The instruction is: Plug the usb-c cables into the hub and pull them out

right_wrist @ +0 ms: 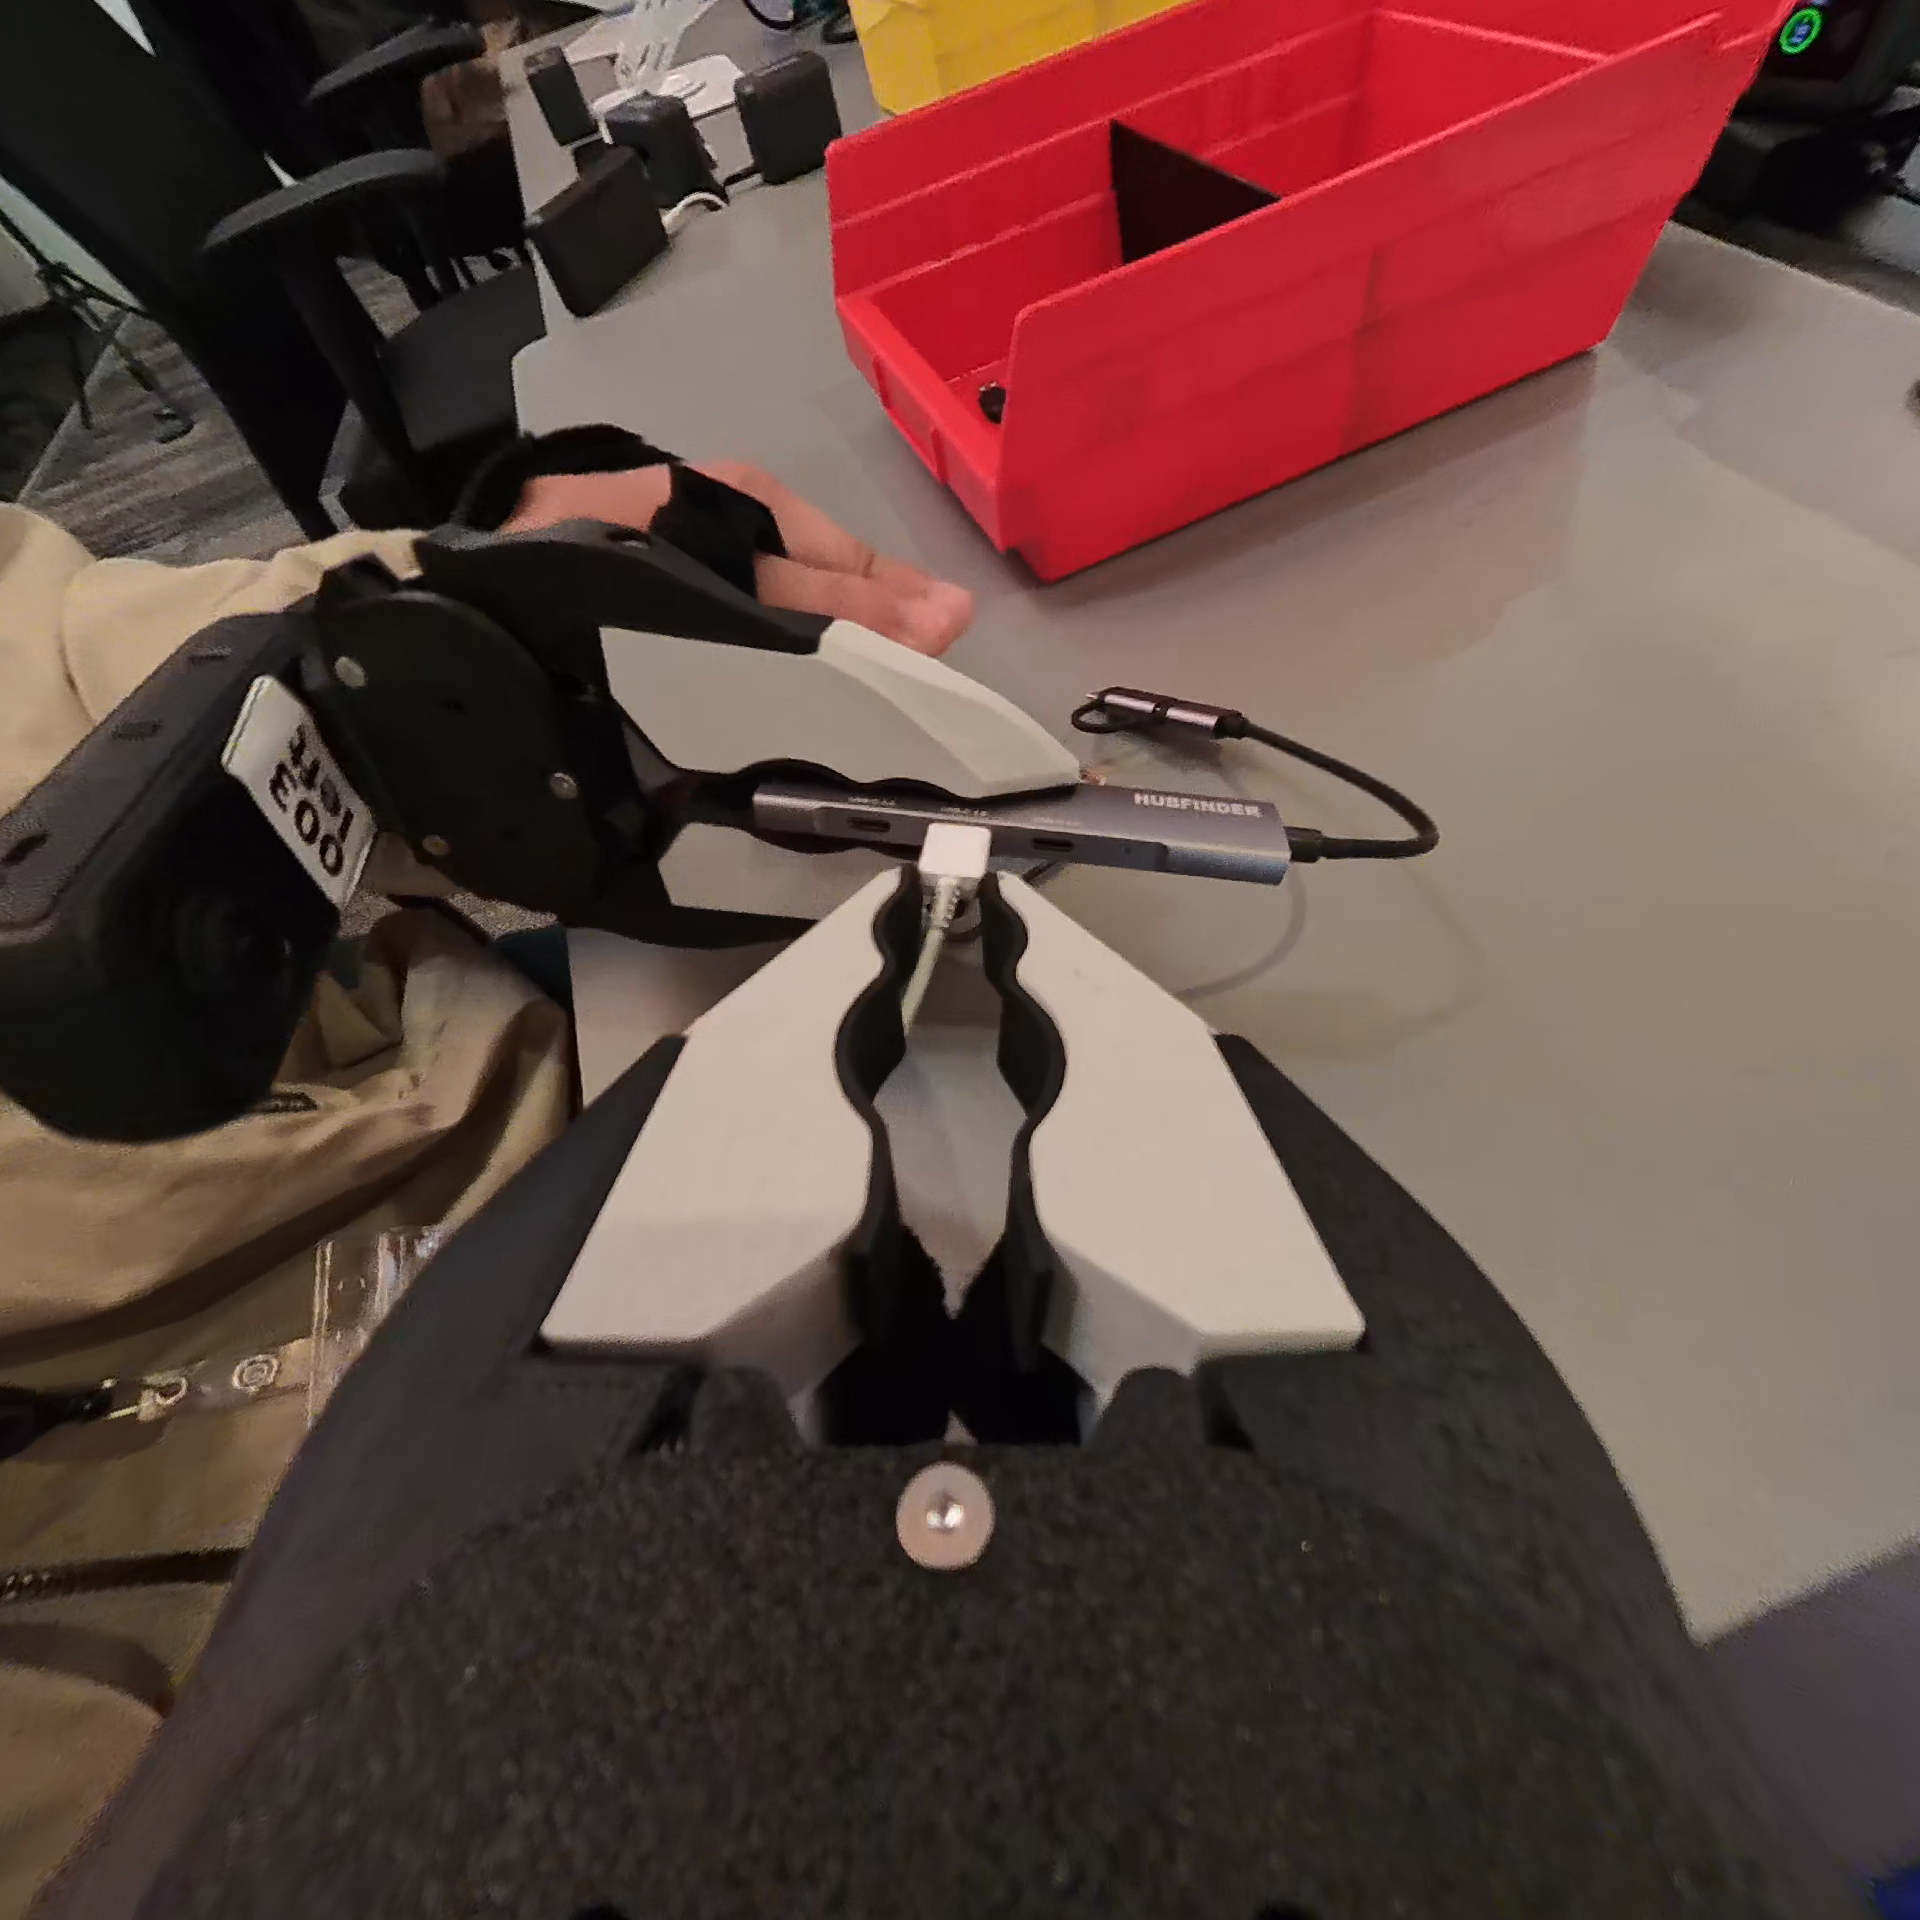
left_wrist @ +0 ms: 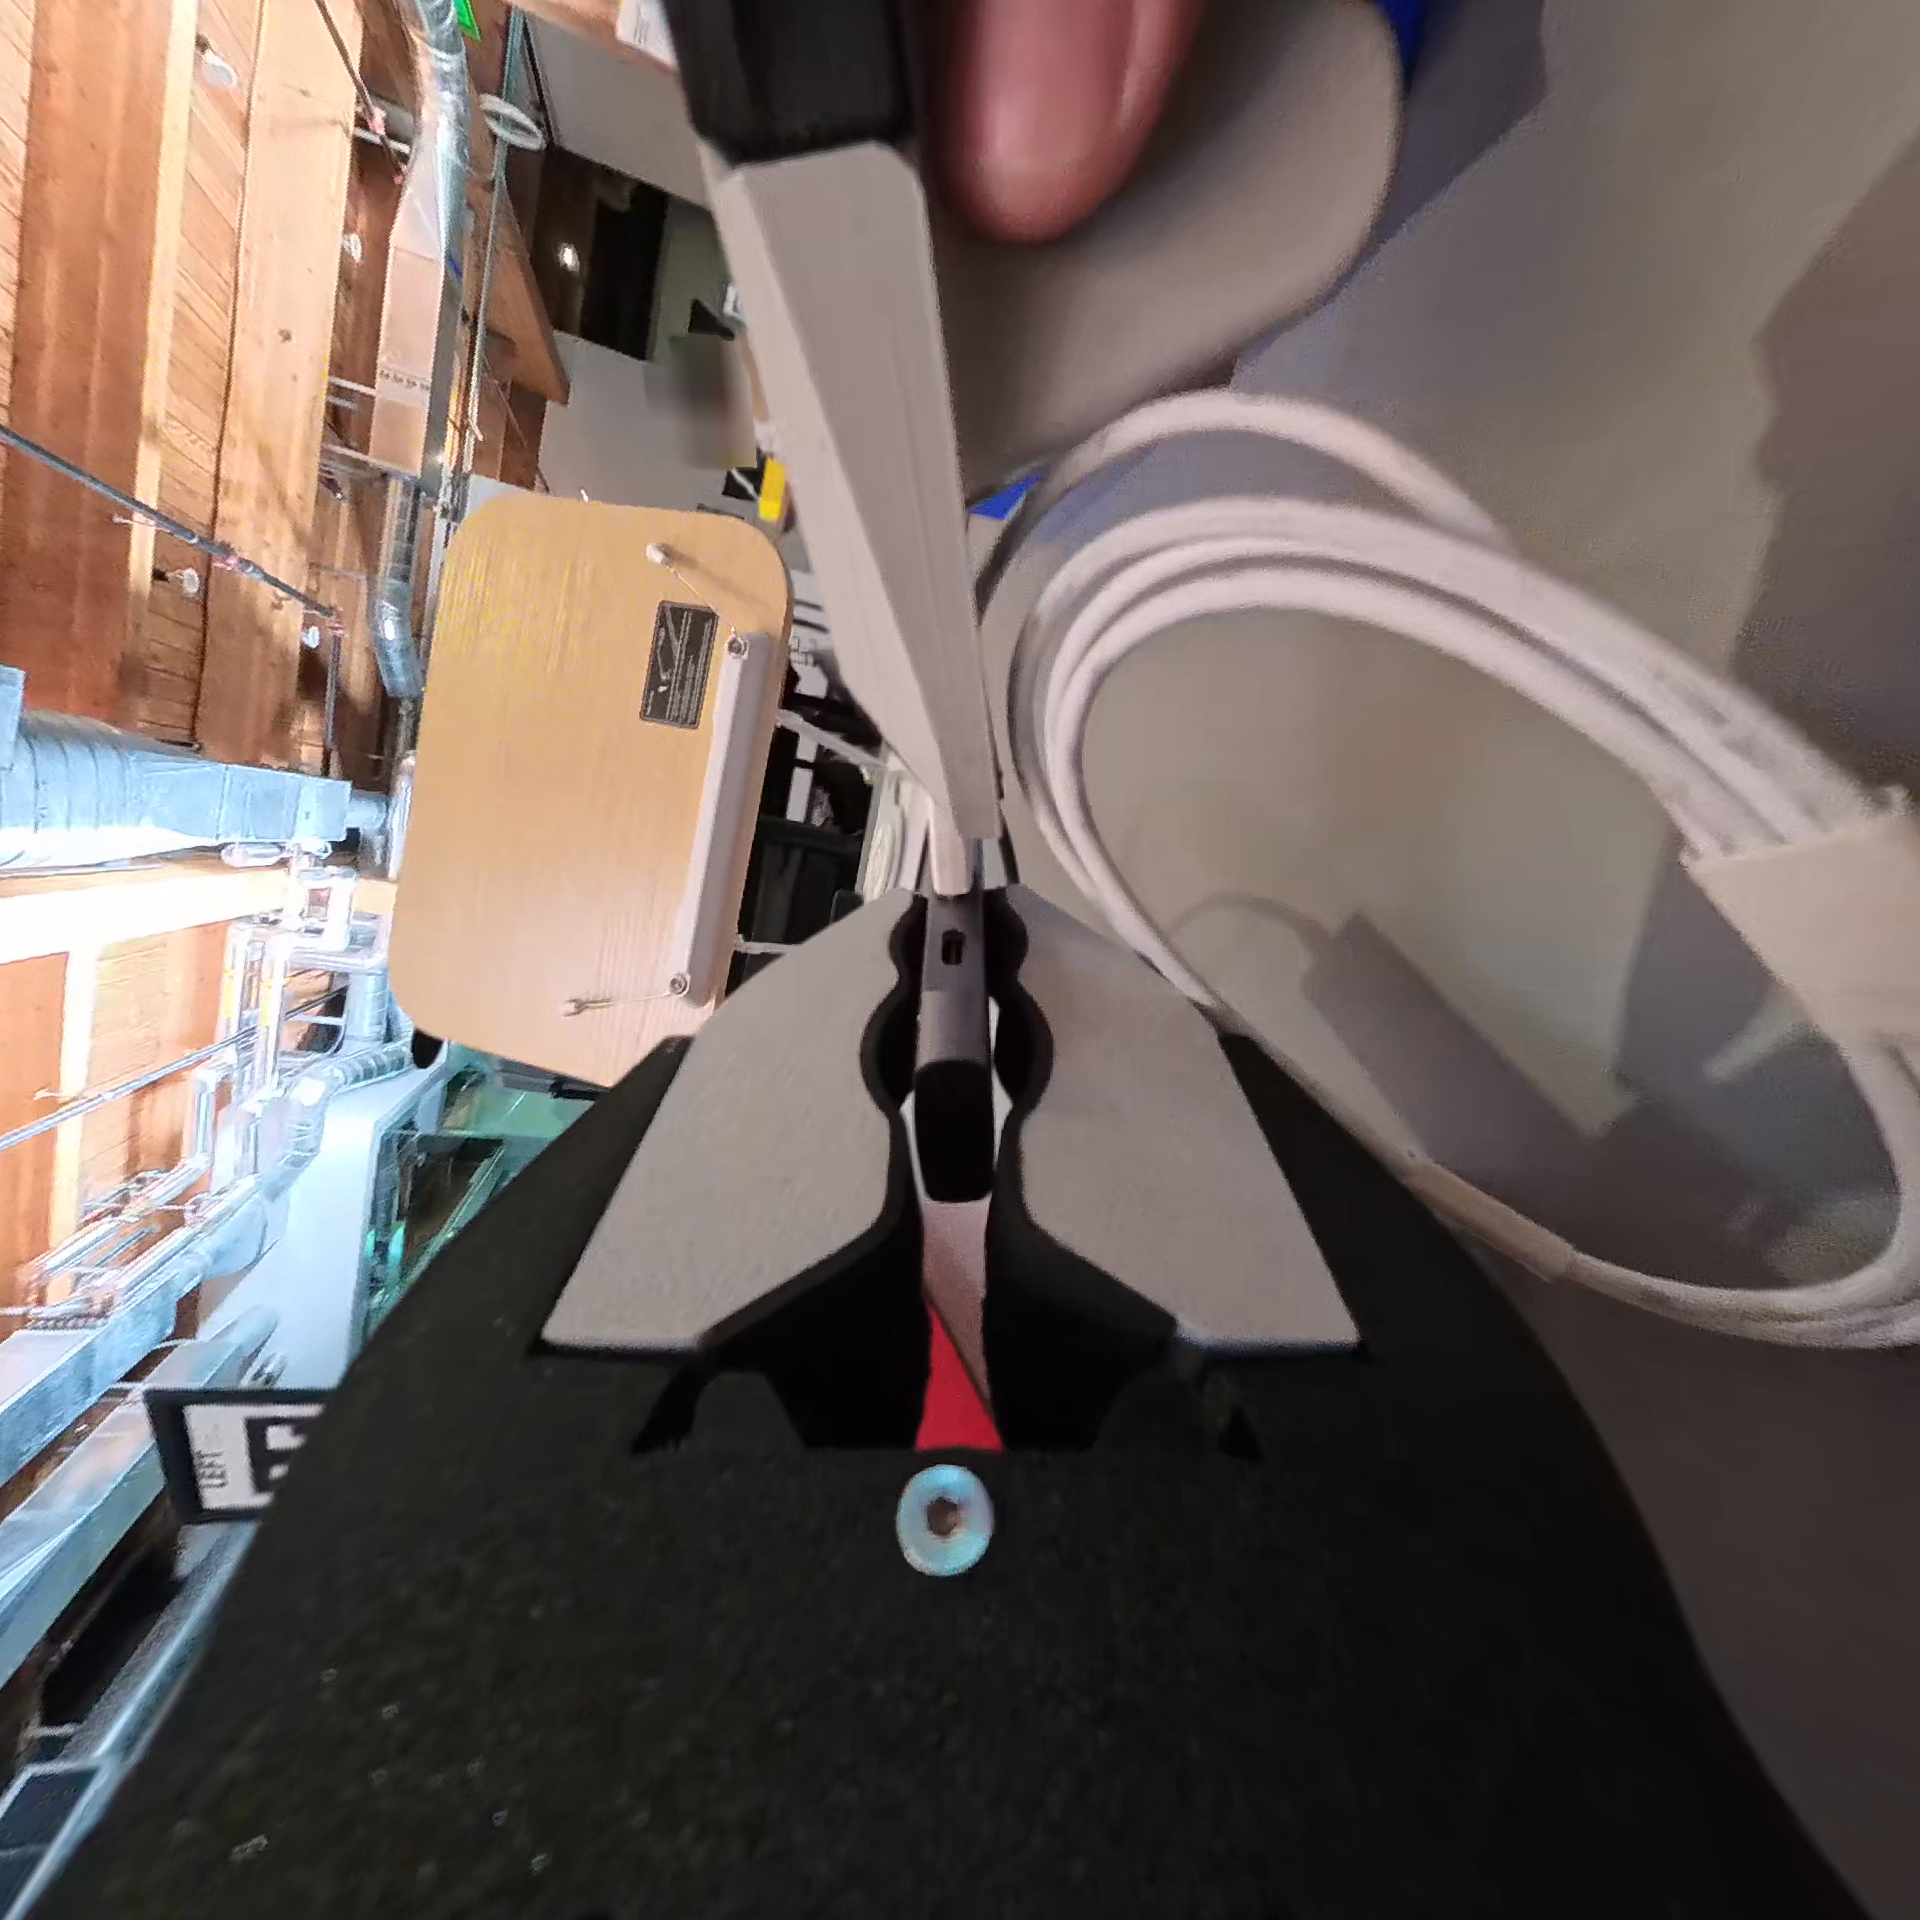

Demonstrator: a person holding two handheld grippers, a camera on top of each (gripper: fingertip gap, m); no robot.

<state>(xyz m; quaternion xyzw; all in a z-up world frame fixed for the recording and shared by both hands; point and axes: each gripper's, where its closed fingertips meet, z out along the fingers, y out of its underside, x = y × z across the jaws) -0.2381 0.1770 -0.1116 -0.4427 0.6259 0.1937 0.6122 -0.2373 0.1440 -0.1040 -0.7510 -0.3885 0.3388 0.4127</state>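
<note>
Stretching wide across the right wrist view, grey table (right_wrist: 1455,831), bare and glossy. Sitting at its far side, red plastic bin (right_wrist: 1299,312) with a black divider (right_wrist: 1184,192) upright inside. Crowding in from the near left, tan jacket sleeve (right_wrist: 208,1195). Lying level over the tabletop, left gripper (right_wrist: 1039,769), jaws pinched on the near end of the grey USB hub (right_wrist: 1039,826), bare fingertips (right_wrist: 894,603) resting on the table just beyond. Pointing straight at the hub's side, right gripper (right_wrist: 951,894), jaws squeezed on the white usb-c cable (right_wrist: 935,935) right behind its white plug (right_wrist: 954,854), plug seated in the middle port. Curling off the hub's far end, short black lead (right_wrist: 1371,800) looping back to its own connector (right_wrist: 1164,715) on the table. Showing beside the hub in the left wrist view, coiled white cable bundle (left_wrist: 1351,644), blurred.
</note>
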